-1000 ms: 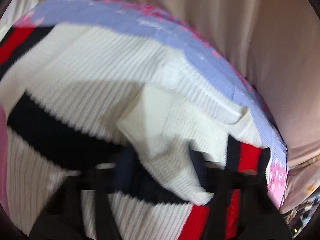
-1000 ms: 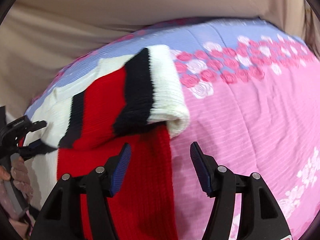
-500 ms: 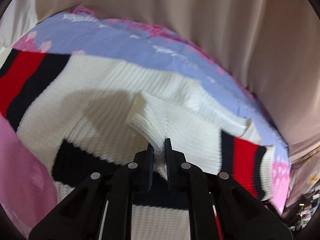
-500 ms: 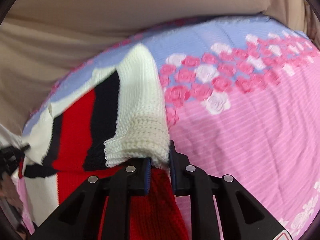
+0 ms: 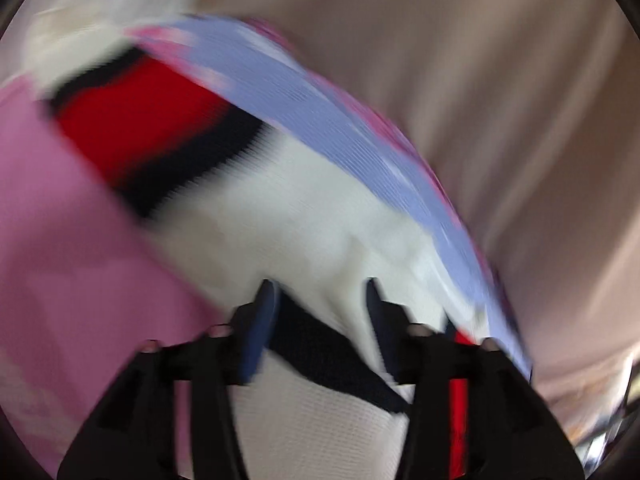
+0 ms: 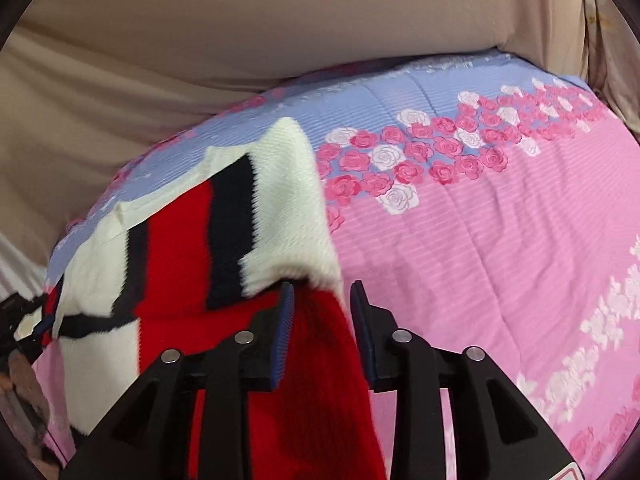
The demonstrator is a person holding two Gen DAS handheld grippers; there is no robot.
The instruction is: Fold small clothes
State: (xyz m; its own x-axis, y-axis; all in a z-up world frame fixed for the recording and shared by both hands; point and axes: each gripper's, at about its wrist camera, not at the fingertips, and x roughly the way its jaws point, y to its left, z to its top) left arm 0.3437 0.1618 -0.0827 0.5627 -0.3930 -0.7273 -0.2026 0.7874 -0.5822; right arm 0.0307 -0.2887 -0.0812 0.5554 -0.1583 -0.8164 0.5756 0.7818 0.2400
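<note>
Knit sweater (image 6: 280, 208) looks soft and floppy, so with both the right gripper (image 6: 322, 300) and, far as the blur shows, the left gripper (image 5: 320, 300) spread, you should pinch the thick folded edge.

Half a second ago both grippers were clamped on the striped knit sweater (image 6: 224, 240). Now the left gripper (image 5: 320, 300) has its jaws spread, the white knit lying loose between them, and the right gripper (image 6: 322, 300) has parted its jaws too, the folded sleeve lying flatter.
</note>
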